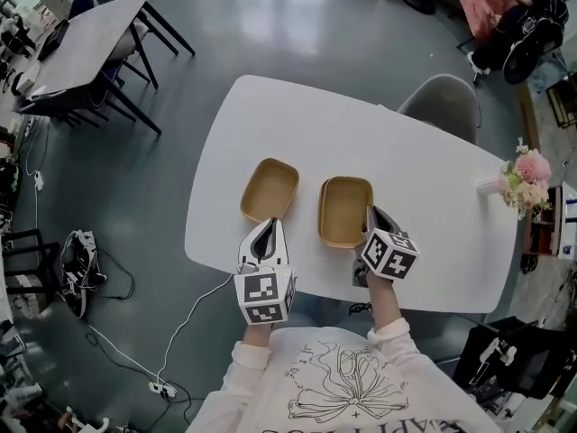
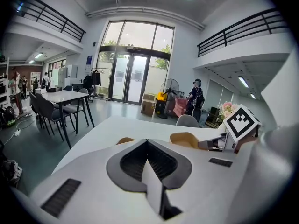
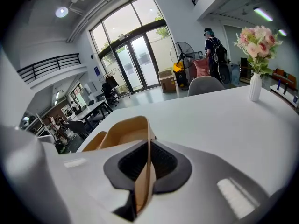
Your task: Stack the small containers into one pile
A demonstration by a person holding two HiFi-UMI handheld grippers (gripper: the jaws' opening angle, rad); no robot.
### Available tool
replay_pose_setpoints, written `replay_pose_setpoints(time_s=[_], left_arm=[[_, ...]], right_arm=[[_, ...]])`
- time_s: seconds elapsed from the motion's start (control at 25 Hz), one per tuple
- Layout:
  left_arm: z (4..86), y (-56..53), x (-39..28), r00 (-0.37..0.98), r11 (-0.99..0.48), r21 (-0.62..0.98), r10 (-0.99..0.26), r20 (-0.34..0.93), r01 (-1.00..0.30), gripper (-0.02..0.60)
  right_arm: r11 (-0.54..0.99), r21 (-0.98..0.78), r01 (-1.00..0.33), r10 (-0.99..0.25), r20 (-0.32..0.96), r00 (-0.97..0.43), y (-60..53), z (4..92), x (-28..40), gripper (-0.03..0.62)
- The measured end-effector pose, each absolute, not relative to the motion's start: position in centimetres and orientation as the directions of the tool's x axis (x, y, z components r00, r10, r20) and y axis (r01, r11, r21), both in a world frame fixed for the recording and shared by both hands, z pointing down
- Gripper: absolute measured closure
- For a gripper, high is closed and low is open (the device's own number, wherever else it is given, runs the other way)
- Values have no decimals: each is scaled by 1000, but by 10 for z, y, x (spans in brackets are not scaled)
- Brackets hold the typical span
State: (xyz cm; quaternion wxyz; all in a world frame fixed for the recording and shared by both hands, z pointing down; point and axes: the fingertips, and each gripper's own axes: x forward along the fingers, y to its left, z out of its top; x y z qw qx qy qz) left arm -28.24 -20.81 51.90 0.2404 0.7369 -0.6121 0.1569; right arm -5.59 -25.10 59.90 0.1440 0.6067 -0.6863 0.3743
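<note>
Two tan, empty containers lie side by side on the white table (image 1: pixel 433 233). My right gripper (image 1: pixel 370 215) is shut on the right wall of the right container (image 1: pixel 343 210). In the right gripper view that thin tan wall (image 3: pixel 147 169) runs between the pads, with the container's body (image 3: pixel 122 133) ahead and the other container (image 3: pixel 93 142) beyond it. The left container (image 1: pixel 269 188) stands free. My left gripper (image 1: pixel 268 227) is just behind its near rim, shut with nothing in it. In the left gripper view my left gripper (image 2: pixel 148 160) points at both containers (image 2: pixel 125 140) (image 2: pixel 186 139).
A white vase of pink flowers (image 1: pixel 526 180) stands at the table's right end. A grey chair (image 1: pixel 442 105) sits at the far side. The table's near edge runs just under both grippers. Another table with chairs (image 1: pixel 86 43) is far left, and cables lie on the floor (image 1: pixel 162 350).
</note>
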Motion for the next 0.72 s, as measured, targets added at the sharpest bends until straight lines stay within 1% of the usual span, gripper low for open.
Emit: replay_pose_setpoints(time_s=[0.6, 0.72], left_arm=[[546, -227, -286, 227, -150, 180, -790, 569, -972, 575], [547, -227, -290, 221, -142, 180, -790, 571, -973, 575]], right_arm=[[-20, -295, -955, -668, 715, -207, -262, 638, -63, 568], [-13, -276, -961, -668, 718, -197, -264, 641, -63, 557]])
